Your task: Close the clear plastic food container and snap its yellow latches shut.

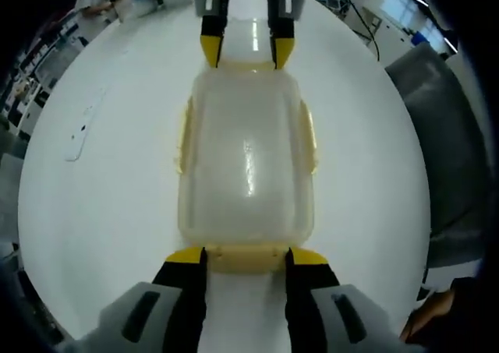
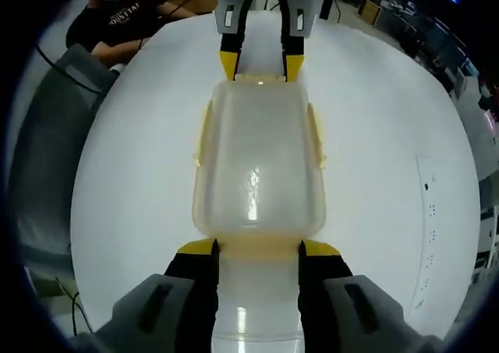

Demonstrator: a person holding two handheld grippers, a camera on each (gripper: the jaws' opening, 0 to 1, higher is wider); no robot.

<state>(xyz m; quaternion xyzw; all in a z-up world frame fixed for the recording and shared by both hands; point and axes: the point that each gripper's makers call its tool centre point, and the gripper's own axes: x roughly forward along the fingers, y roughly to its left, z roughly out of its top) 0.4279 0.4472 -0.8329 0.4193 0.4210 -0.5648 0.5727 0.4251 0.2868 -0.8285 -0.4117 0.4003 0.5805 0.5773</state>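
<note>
Container: the clear plastic food container [image 1: 246, 166] lies on the white counter [image 1: 101, 205] with its lid on, lengthwise between the two hand-held grippers, each at one short end.
Left hand-held gripper: [image 1: 245, 253] its jaws stand apart, the yellow tips at the near short end, either side of the yellow end latch [image 1: 246, 256]; touching or just shy, I cannot tell.
Right hand-held gripper: [image 2: 258, 248] jaws likewise spread, tips against or just beside its own end's latch [image 2: 257, 246]; it grips nothing that I can see.
Side latches: pale yellow strips run along both long sides [image 2: 317, 139]; whether they are snapped down or hanging loose is hard to make out.
Risk, sliding: the counter looks glossy, so a push on one end could shove the container away unless the opposite gripper braces it.
Risk, misseated lid: pressing a latch while the lid sits crooked could leave a corner raised or let the latch skip off its catch.
Risk, slipping tips: a tip on smooth plastic may glance off the latch edge.
Hidden: the latch undersides and the lid-to-rim seam; contents cannot be told through the cloudy plastic.
Cut off: a seated person [image 2: 129, 22] at the far counter edge, partly out of view.
</note>
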